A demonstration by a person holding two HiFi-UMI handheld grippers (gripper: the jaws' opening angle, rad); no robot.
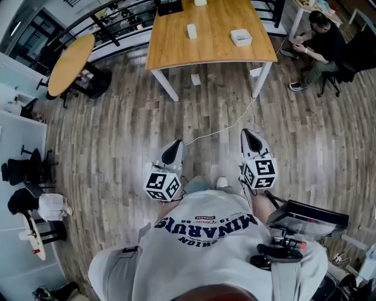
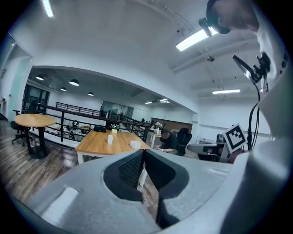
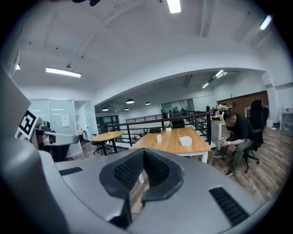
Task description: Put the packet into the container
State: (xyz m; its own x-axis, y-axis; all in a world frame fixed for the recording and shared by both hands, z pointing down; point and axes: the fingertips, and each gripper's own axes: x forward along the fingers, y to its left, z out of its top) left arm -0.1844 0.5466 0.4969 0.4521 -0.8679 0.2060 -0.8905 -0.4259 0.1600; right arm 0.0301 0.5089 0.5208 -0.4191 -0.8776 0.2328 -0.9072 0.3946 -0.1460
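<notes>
A wooden table [image 1: 211, 41] stands well ahead of me across the floor. On it are a small white upright packet [image 1: 191, 30] and, to its right, a white square container [image 1: 241, 37]. Both grippers are held close to my body, far short of the table. My left gripper [image 1: 174, 146] is shut and empty. My right gripper [image 1: 249, 134] is shut and empty as well. The left gripper view shows the left gripper [image 2: 143, 153], the packet [image 2: 110, 139] and the container [image 2: 135, 144]. In the right gripper view, beyond the right gripper [image 3: 143, 153], are the packet [image 3: 159, 138] and the container [image 3: 185, 140].
A round wooden table [image 1: 70, 62] and a black railing [image 1: 117, 17] are at the far left. A seated person [image 1: 320, 44] is at the far right. A cable [image 1: 235, 120] crosses the wood floor, and a white block [image 1: 195, 79] lies under the table. Chairs [image 1: 26, 167] line the left wall.
</notes>
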